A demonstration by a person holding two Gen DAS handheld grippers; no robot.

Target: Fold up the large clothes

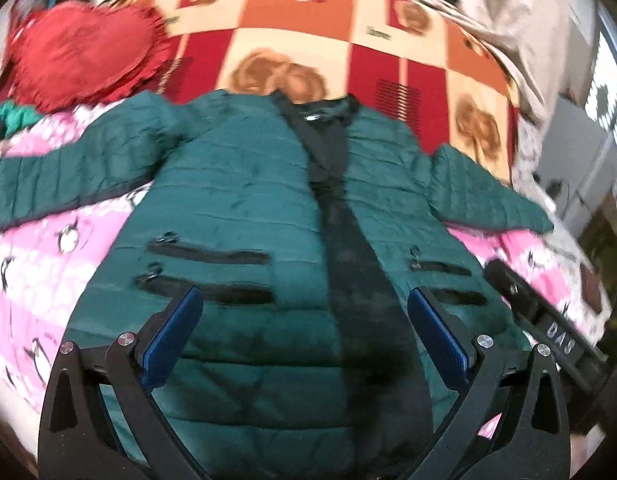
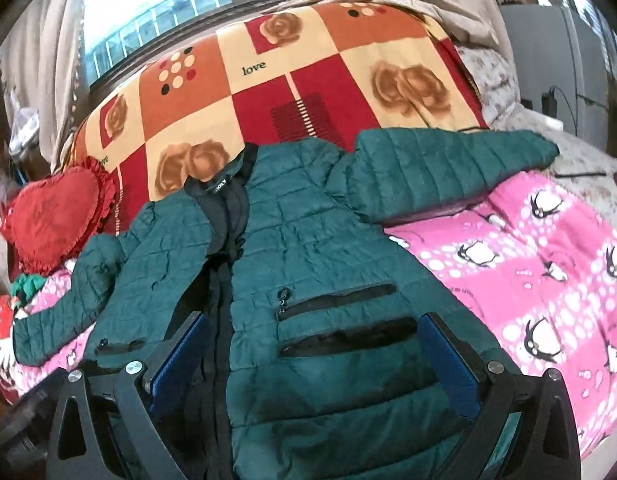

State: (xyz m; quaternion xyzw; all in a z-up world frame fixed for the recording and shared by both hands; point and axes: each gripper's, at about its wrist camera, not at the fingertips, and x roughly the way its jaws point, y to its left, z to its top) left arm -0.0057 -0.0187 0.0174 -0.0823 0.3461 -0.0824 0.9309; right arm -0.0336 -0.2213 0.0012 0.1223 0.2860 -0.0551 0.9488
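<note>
The left gripper (image 1: 304,300) points toward 12 o'clock, its jaws spread wide, blue pads (image 1: 170,336) facing each other and clasping nothing. The right gripper (image 2: 316,328) lies just beside it at 3 o'clock, likewise agape, its fingers (image 2: 452,364) empty.

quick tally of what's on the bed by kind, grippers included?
Jacket: 1
Heart cushion: 1
Blankets: 2, penguin blanket and rose blanket
Grippers: 2, left gripper and right gripper, both open
Total: 6
</note>
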